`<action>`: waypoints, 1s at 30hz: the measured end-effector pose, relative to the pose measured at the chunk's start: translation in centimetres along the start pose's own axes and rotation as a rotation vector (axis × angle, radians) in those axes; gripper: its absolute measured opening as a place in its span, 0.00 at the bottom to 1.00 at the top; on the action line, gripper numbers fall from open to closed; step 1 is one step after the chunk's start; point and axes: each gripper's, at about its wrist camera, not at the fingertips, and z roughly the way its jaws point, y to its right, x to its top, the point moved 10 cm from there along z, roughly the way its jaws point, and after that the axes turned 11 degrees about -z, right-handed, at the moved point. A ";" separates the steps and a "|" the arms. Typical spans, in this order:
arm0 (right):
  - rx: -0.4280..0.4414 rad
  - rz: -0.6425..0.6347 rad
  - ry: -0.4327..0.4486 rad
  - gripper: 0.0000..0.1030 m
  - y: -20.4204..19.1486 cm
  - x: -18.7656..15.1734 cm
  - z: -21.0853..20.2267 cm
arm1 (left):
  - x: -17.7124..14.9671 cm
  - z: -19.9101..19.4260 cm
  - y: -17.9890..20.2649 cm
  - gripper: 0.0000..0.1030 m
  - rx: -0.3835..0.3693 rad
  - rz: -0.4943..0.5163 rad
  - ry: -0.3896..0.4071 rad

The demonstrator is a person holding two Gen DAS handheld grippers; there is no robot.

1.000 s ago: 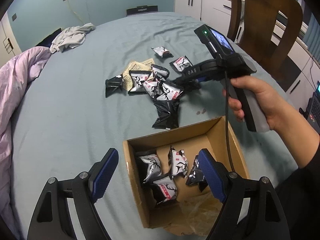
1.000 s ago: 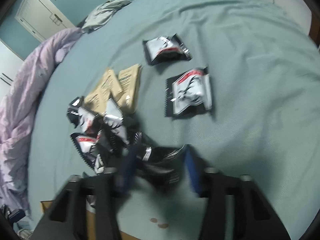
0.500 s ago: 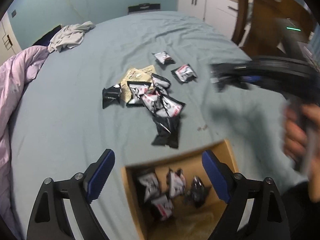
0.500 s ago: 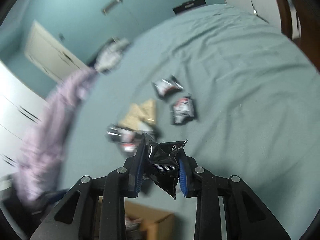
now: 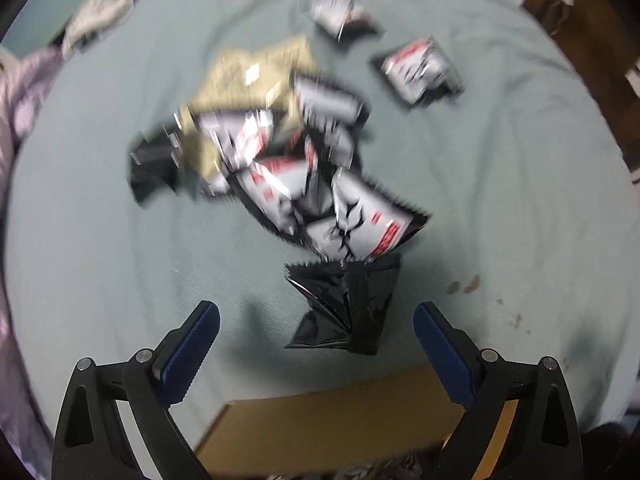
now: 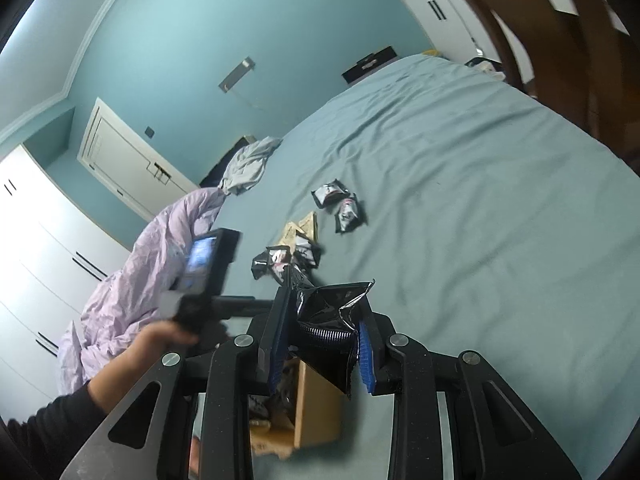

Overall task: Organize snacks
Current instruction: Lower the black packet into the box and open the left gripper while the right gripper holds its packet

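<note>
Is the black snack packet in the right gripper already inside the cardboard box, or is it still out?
Out. The black packet is pinched in the shut right gripper, held above the bed; the cardboard box lies below it.

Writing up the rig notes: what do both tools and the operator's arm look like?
Both tools, left tool and right tool, have black skeletal linkages with silver pivot bolts and blue ribbed pads. The left one's black handheld body carries a lit screen. The arm wears a black sleeve.
</note>
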 end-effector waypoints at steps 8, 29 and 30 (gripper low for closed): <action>-0.051 0.001 -0.054 0.27 0.2 -0.8 2.2 | -0.7 2.4 -0.3 0.76 0.009 -0.038 -0.012; -0.208 -0.180 -0.123 0.27 -2.6 -0.7 3.2 | -5.2 -17.3 -5.3 0.22 -0.168 -0.076 0.292; -0.213 -0.189 -0.129 0.27 -2.8 -0.7 3.3 | -5.9 -18.0 -5.7 0.22 -0.175 -0.069 0.304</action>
